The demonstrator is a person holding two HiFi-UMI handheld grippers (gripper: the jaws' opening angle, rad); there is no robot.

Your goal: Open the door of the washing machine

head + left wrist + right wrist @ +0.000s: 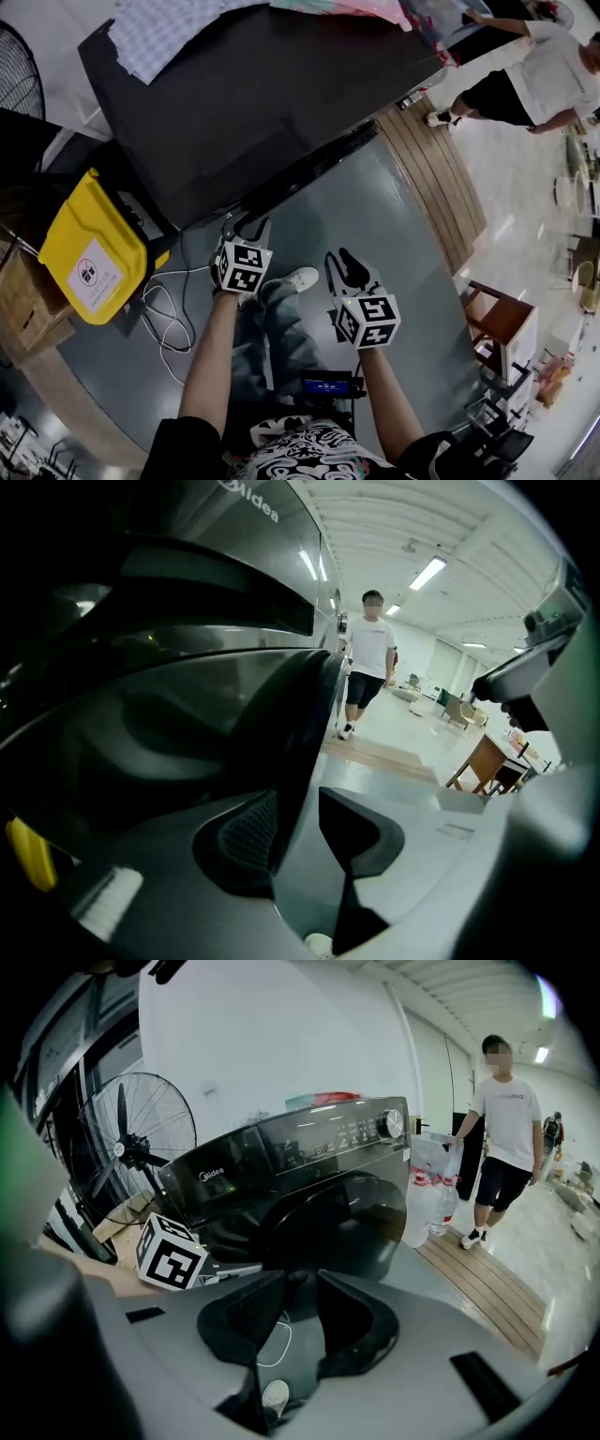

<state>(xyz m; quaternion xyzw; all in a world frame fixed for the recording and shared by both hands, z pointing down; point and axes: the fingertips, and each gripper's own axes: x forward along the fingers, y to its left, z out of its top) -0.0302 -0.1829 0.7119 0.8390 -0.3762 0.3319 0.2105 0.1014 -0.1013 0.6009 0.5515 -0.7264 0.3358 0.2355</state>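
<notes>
Reaching for the door point(314, 169) of the washing machine point(253, 94), on the far left, you have your left gripper point(246, 225) spread at its rim; your right gripper point(345, 262) hangs spread and empty. Next, I judge: clamp that rim and pull.

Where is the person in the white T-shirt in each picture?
Head view: the person in the white T-shirt is in the top right corner, right of the dark washing machine.
Left gripper view: upper middle, just right of the machine's front.
Right gripper view: upper right, right of the machine.
Shared landmark: the wooden floor strip by that person's feet.
</notes>
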